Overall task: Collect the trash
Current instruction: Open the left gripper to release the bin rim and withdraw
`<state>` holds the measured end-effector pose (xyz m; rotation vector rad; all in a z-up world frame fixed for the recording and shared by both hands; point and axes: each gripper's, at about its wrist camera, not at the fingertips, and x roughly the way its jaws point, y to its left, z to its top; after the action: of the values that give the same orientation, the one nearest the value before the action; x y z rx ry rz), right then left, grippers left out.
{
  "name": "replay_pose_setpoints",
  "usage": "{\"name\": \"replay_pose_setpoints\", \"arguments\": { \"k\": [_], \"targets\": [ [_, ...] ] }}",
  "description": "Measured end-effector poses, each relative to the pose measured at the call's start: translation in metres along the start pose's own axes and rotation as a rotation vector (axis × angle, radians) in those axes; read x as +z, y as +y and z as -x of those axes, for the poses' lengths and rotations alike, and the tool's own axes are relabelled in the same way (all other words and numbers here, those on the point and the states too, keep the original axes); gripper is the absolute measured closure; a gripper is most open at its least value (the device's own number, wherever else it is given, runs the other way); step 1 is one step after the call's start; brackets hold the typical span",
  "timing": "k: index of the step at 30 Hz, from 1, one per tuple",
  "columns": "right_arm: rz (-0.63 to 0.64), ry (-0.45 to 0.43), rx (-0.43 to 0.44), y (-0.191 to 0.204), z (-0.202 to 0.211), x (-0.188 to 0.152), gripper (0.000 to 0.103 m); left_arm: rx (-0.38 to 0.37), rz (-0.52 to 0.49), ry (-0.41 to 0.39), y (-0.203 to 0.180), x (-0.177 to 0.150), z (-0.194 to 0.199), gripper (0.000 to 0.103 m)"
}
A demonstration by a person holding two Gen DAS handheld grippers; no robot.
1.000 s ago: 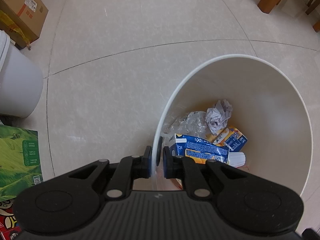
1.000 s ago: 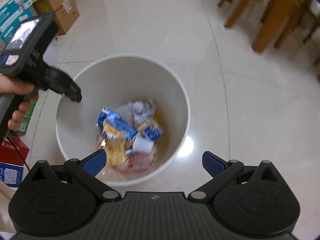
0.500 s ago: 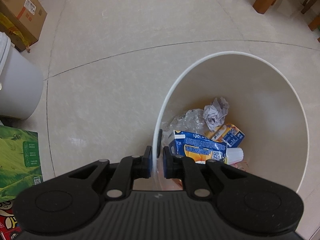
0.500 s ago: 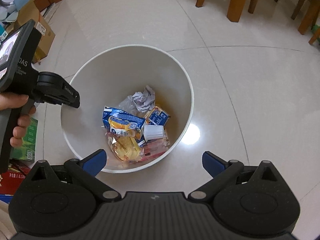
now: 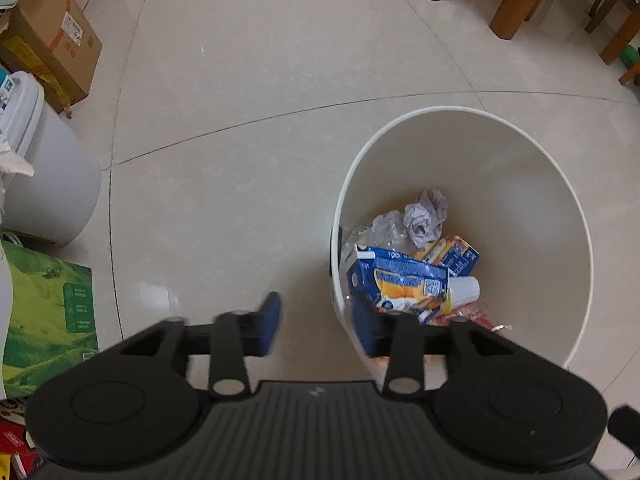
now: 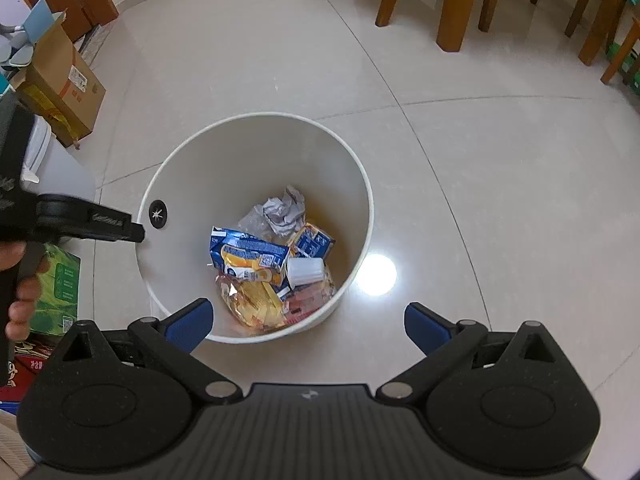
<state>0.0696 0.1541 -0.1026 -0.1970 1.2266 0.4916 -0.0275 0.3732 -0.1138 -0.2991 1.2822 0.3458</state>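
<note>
The tiled floor [image 6: 480,184] carries a white trash bin [image 6: 256,152], which stands upright and open-topped between and ahead of both grippers.

The left gripper [image 5: 320,324] straddles the near-left part of the bin rim: one blue pad sits outside the wall and the other inside it. Its jaws have just been opening and now stand apart, with the rim between them and neither pad pressing on it (the outer pad is motion-blurred). In the right wrist view this gripper reaches the bin from the left, held by a hand [image 6: 22,288].

The right gripper [image 6: 308,326] hovers above the near side of the bin, jaws spread wide, nothing between them.

Bin contents, largest first:
- a blue and orange carton [image 6: 250,256], lying flat across the middle;
- a yellow crinkled wrapper [image 6: 256,304] at the near side;
- a crumpled paper ball [image 6: 284,210] at the far side;
- a small blue box [image 6: 312,242], just beside the paper ball;
- a small white cup [image 6: 306,270] on its side, touching the carton.
</note>
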Motion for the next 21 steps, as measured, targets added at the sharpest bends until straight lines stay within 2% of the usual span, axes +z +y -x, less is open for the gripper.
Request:
{"name": "replay_pose_setpoints", "arguments": {
  "k": [4, 6, 7, 14, 21],
  "targets": [
    [-0.011, 0.012, -0.002, -0.005, 0.001, -0.005, 0.000, 0.001, -0.023, -0.023, -0.002, -0.009, 0.011, 0.033],
    [-0.017, 0.014, -0.007, -0.008, 0.003, -0.006, 0.000, -0.001, -0.024, -0.030, -0.003, -0.012, 0.018, 0.020],
    [-0.017, 0.013, -0.009, -0.009, 0.005, -0.006, 0.000, -0.009, -0.027, -0.033, -0.004, -0.015, 0.023, 0.017],
    [-0.005, -0.002, -0.065, -0.013, 0.018, -0.014, 0.000, -0.029, -0.047, -0.040, -0.014, -0.043, 0.054, 0.012],
    [-0.015, -0.022, -0.079, -0.014, 0.034, -0.029, 0.000, 0.032, -0.035, -0.102, -0.026, -0.078, 0.096, 0.009]
  ]
}}
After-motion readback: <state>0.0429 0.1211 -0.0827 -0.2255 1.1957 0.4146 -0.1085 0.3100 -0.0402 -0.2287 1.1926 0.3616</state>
